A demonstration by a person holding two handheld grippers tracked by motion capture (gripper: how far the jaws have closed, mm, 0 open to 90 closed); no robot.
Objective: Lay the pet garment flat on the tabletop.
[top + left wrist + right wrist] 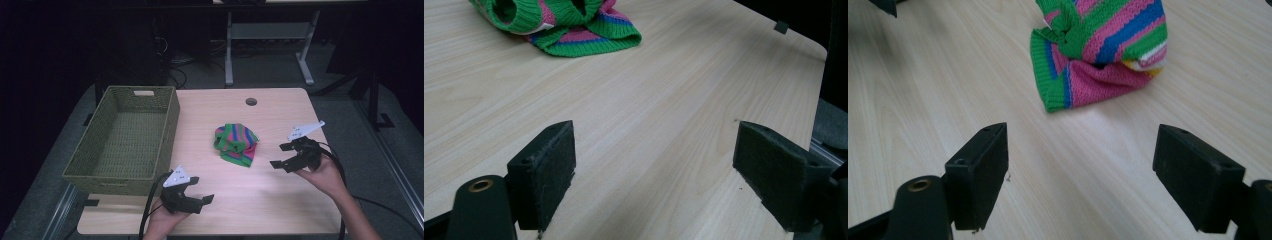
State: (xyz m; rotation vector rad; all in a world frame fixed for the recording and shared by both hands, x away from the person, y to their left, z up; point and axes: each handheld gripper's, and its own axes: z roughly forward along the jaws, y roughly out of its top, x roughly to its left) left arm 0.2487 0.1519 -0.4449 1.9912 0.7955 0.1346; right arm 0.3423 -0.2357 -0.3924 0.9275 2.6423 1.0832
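A crumpled knitted cloth [236, 144] with green, pink and blue stripes lies near the middle of the wooden table [280, 105]. My left gripper [200, 189] hovers open near the front edge, below and left of the cloth. My right gripper [281, 155] stands open a short way right of the cloth, jaws pointing toward it. In the left gripper view the cloth [564, 25] lies far ahead at the top left, beyond my open left gripper [654, 175]. The right gripper view has the cloth [1103, 50] just ahead of my open right gripper [1080, 175], with nothing between the pads.
A green woven basket [172, 112] with nothing visible inside sits on the table's left side, slightly overhanging the edge. A round cable hole [251, 101] is at the table's far edge. Beyond stand a desk frame [267, 32] and dark floor.
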